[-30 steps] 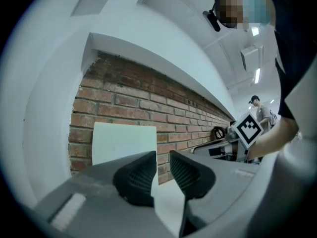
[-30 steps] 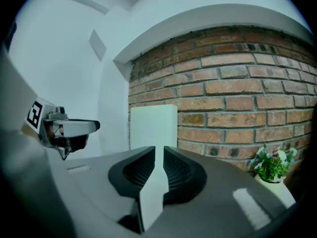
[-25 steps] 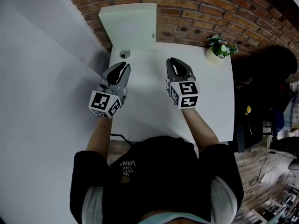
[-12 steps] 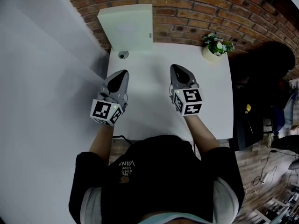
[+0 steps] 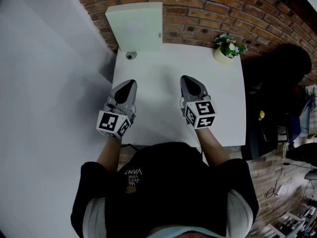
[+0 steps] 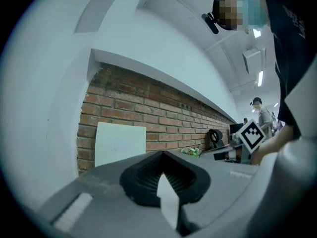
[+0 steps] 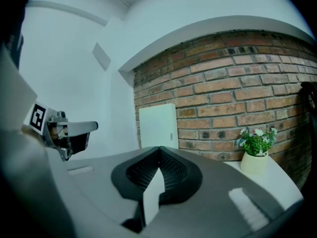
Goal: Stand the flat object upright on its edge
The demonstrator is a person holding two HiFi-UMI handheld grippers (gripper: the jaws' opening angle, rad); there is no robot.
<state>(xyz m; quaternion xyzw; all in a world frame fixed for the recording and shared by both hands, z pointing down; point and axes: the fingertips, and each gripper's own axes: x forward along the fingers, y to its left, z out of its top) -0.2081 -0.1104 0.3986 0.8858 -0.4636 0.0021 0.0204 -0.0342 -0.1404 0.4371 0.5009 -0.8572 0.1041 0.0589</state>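
Note:
The flat object is a pale white board (image 5: pixel 134 26) that stands upright on its edge at the back of the white table (image 5: pixel 163 118), leaning on the brick wall. It also shows in the left gripper view (image 6: pixel 120 143) and the right gripper view (image 7: pixel 157 125). My left gripper (image 5: pixel 127 86) hovers over the table's near left part, shut and empty, its jaws meeting at the tip (image 6: pixel 162 155). My right gripper (image 5: pixel 189 81) is level with it on the right, also shut and empty (image 7: pixel 159 150). Both are well short of the board.
A small round grey object (image 5: pixel 130 56) lies at the board's foot. A potted plant (image 5: pixel 228 48) stands in the table's back right corner. A white wall runs along the left side. Dark furniture and cables are to the right of the table.
Both grippers have drawn back toward the person, away from the board. Their jaws, slightly apart a second ago, are now closed.

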